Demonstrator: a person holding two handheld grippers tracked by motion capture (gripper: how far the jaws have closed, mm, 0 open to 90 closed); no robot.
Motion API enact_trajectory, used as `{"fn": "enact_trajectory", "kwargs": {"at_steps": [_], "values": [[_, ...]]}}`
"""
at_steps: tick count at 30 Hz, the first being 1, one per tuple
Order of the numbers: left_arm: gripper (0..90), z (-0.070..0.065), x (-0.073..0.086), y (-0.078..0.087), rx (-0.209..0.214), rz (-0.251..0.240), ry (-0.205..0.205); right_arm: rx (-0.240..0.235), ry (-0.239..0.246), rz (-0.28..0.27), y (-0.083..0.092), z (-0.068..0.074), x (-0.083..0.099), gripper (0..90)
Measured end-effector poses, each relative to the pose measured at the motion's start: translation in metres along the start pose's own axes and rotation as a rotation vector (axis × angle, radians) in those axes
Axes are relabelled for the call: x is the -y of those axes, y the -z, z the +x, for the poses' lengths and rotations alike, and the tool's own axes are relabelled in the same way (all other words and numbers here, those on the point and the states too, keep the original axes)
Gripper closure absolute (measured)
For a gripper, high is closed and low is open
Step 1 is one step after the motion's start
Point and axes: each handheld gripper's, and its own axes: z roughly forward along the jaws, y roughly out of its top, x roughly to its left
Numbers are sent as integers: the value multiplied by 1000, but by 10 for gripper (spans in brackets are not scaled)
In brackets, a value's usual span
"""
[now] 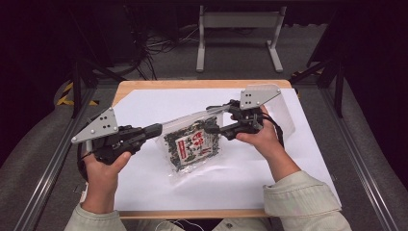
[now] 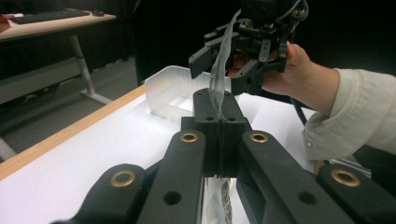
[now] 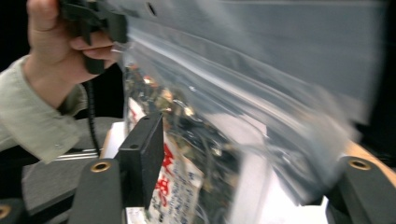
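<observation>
A clear zip bag (image 1: 179, 124) holds a dark snack packet (image 1: 193, 144) with a red and white label. It hangs over the white sheet (image 1: 144, 183), its top edge stretched between both grippers. My left gripper (image 1: 157, 129) is shut on the bag's top left corner; in the left gripper view (image 2: 218, 112) the film (image 2: 219, 70) rises from between its closed jaws. My right gripper (image 1: 214, 123) is at the top right edge, jaws spread on either side of the film (image 2: 223, 56). In the right gripper view (image 3: 250, 149) the bag (image 3: 271, 79) and packet (image 3: 187, 140) lie between the parted jaws.
A clear plastic tub (image 1: 285, 114) stands at the back right of the sheet, also seen as a clear plastic tub (image 2: 168, 88) beyond the left jaws. The wooden table edge (image 1: 192, 84) borders the sheet. A desk frame (image 1: 238, 29) and cables lie on the floor behind.
</observation>
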Motion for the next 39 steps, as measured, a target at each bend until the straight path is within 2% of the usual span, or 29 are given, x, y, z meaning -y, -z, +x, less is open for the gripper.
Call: {"fn": "enact_trajectory", "kwargs": {"at_steps": [2, 4, 5, 6, 7, 14, 19, 21, 23, 26, 29, 33, 38, 39], "values": [[897, 0, 1, -1, -1, -2, 5, -14, 2, 5, -1, 1, 0, 426], [897, 1, 2, -3, 5, -2, 14, -44, 15, 36, -2, 2, 0, 538], [897, 1, 3, -4, 0, -1, 16, -53, 19, 48, -2, 3, 0, 579], [897, 1, 3, -4, 0, -1, 16, -53, 19, 48, -2, 3, 0, 579], [897, 1, 3, -4, -5, 1, 14, -65, 33, 67, -3, 4, 0, 636], [895, 7, 6, -3, -21, -10, 34, -94, 69, 91, -1, 9, -1, 712], [879, 12, 10, -3, -47, -13, 50, -101, 89, 114, -3, 16, -3, 757], [824, 13, 10, -2, -50, -24, 61, -104, 88, 112, -3, 17, -4, 763], [746, 13, 10, -3, -65, -15, 56, -102, 85, 113, -3, 17, -5, 764], [572, 13, 10, -3, -83, -9, 59, -84, 73, 110, 0, 16, -6, 767], [441, 14, 10, -4, -107, -5, 50, -72, 57, 97, 5, 14, -8, 767], [355, 14, 12, -4, -120, 11, 38, -49, 53, 86, 13, 12, -12, 767], [322, 16, 16, -2, -128, 28, 44, -19, 50, 75, 23, 10, -18, 767], [308, 18, 18, -1, -132, 30, 45, 5, 48, 75, 29, 7, -21, 767]]}}
